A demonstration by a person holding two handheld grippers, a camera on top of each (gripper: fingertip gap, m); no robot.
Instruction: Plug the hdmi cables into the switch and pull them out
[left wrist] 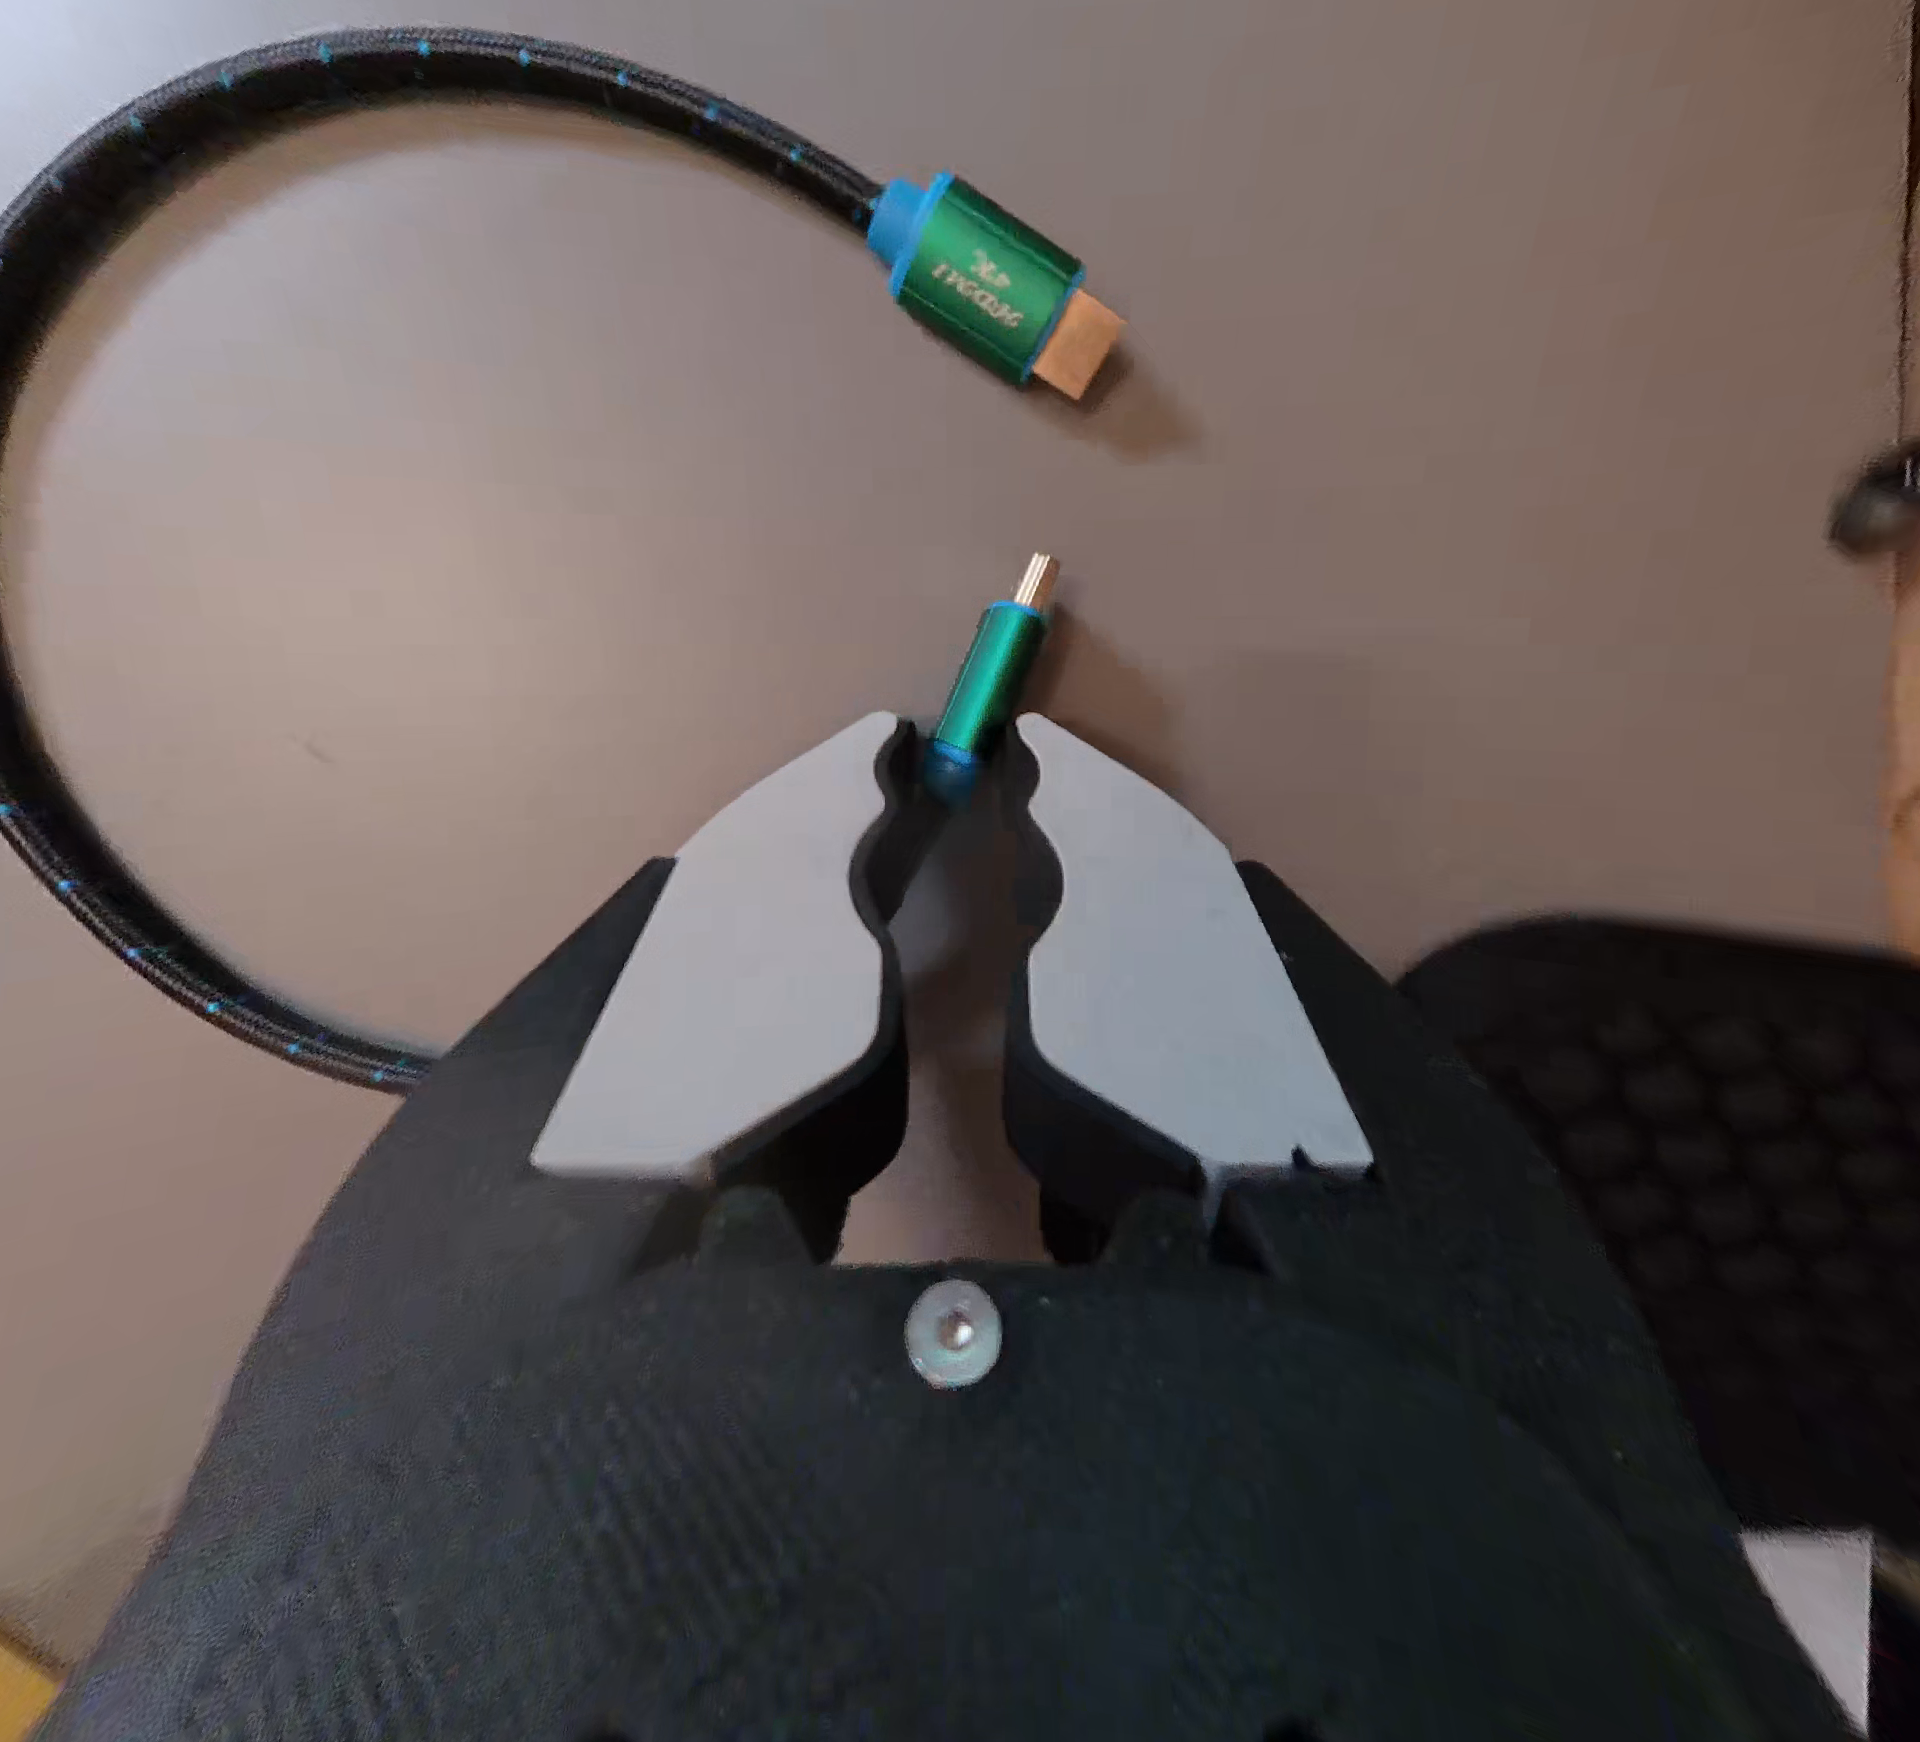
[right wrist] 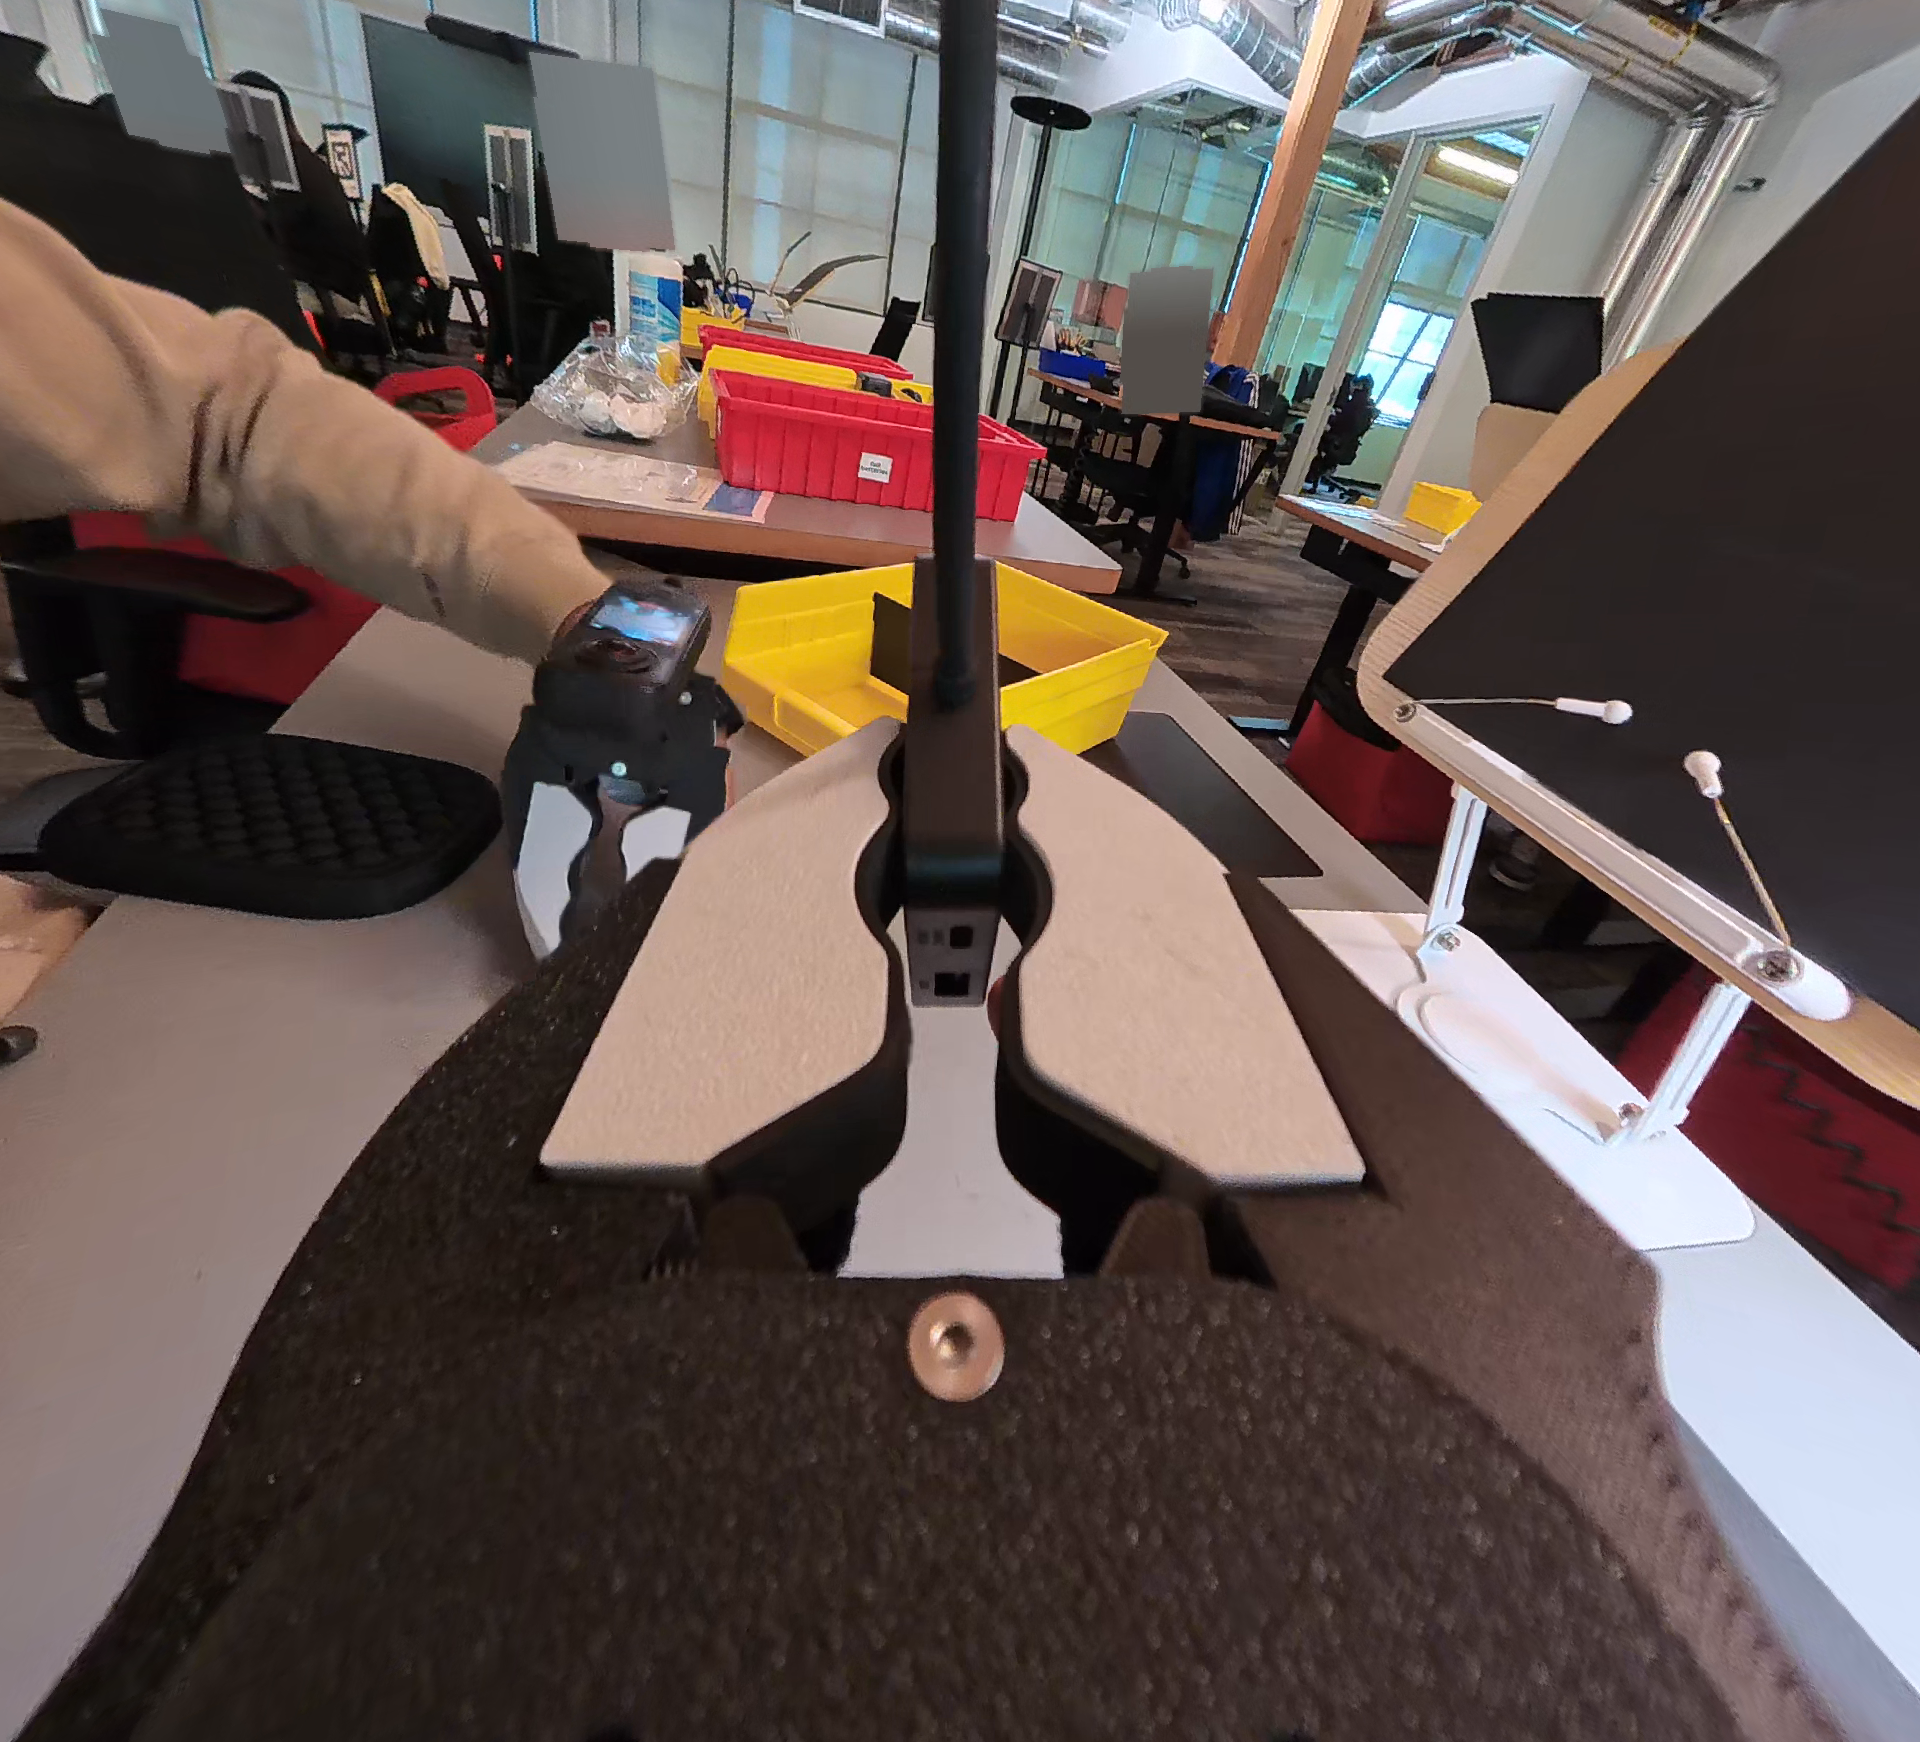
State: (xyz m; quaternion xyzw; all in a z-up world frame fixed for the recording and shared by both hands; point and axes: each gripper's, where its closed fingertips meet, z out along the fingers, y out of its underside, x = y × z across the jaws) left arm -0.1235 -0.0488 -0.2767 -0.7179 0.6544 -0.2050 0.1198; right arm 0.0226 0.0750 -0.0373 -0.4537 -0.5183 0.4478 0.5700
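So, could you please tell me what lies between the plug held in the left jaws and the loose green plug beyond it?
Nothing: in the left wrist view, only bare grey table separates the held plug from the loose plug.

Left wrist view: looks steeply down, close over the grey table. Right wrist view: low, near level, faces across the room. Shared: black mesh pad, at 4 and 9 o'clock respectively.

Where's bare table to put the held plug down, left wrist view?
Free: the tabletop right of the loose plug, and inside the cable loop. Crowded: lower right, by the black perforated pad.
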